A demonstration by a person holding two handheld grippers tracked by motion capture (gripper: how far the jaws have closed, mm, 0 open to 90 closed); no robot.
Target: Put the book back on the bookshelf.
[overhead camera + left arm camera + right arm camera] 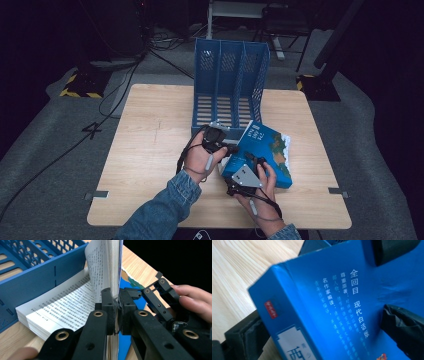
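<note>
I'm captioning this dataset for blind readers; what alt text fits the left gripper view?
The left gripper is clamped on the lifted cover and first pages of a blue book, exposing printed pages. A blue file rack stands behind on the wooden table; the right gripper is alongside.

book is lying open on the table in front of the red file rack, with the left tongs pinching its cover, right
Not red: the file rack is blue, as the high view shows. The rest holds: the book lies open on the table before it, the left tongs pinching its cover.

Both hands sit close together, left gripper (231,148) fingers pinched nearly together, right gripper (248,159) just beside it.
</note>
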